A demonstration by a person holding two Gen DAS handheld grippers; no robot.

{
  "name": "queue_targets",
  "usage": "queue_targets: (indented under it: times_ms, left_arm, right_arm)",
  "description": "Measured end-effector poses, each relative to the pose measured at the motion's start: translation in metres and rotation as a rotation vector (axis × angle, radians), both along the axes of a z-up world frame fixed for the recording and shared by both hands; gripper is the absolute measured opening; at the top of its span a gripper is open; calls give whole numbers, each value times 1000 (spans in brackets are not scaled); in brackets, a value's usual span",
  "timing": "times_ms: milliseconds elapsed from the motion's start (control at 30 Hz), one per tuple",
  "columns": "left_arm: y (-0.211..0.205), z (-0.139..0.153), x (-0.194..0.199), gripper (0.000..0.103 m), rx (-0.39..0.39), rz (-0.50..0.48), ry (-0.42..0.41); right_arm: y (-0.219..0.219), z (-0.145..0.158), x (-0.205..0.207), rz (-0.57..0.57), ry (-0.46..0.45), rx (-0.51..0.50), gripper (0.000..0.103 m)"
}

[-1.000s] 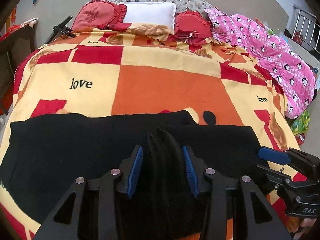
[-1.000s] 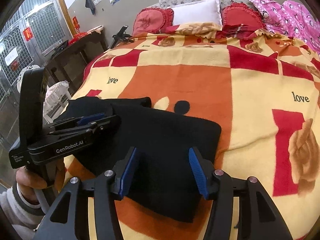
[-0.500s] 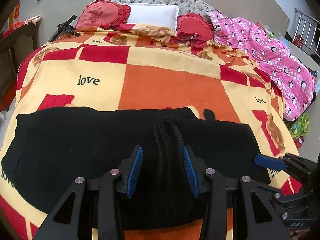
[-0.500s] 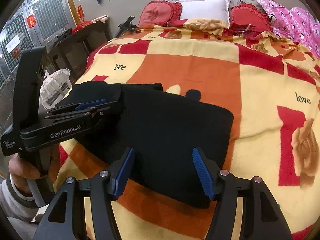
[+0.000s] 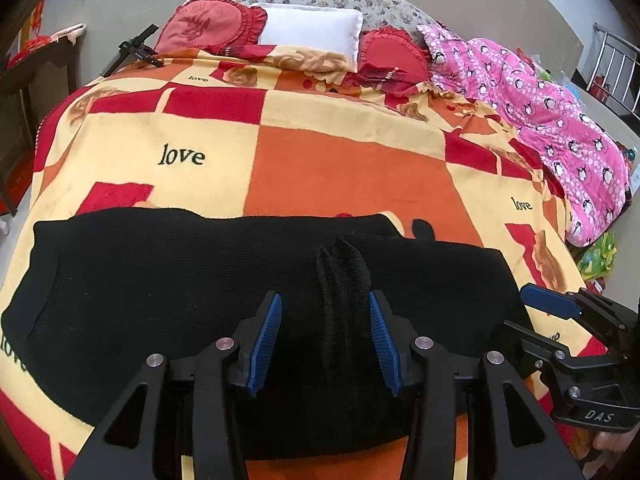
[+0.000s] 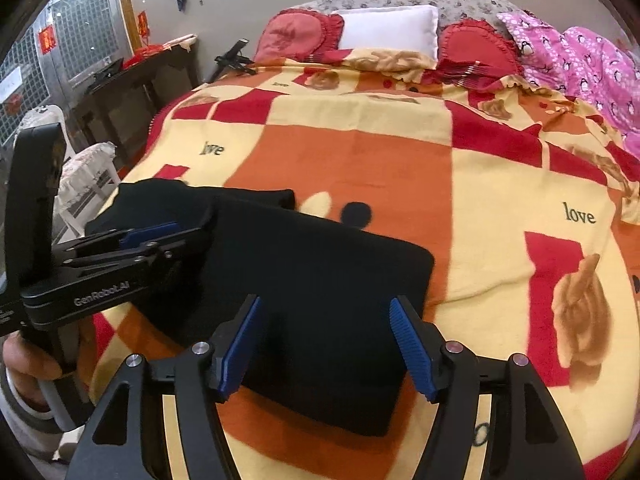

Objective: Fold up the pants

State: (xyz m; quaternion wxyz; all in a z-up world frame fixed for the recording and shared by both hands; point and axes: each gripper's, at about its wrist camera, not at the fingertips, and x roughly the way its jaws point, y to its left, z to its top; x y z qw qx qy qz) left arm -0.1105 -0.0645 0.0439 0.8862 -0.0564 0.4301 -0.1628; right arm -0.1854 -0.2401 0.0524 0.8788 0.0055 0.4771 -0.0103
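Note:
Black pants lie folded lengthwise across the near part of the bed; they also show in the right wrist view. My left gripper is open over their middle, where a raised ridge of black fabric stands between the blue pads, closer to the right pad. It also shows from the side in the right wrist view. My right gripper is open and empty just above the pants' right end; it also shows in the left wrist view.
The bed carries an orange, red and yellow blanket printed with "love". Red pillows and a white pillow lie at the head. A pink quilt runs along the right side. A dark table stands left of the bed.
The left gripper has opened wider and let go of the fabric ridge, which stays standing. Both grippers have drawn back and up a little from the pants.

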Motion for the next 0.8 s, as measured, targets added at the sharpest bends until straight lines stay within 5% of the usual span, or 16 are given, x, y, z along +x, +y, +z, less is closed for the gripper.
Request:
queue_targets:
  times_ms: [400, 800]
  left_arm:
    - [11, -1, 4, 59, -68, 14, 43]
    - [131, 18, -52, 75, -224, 250, -1]
  right_arm:
    - [-2, -9, 9, 9, 11, 6, 79]
    - [73, 13, 71, 262, -38, 97, 89]
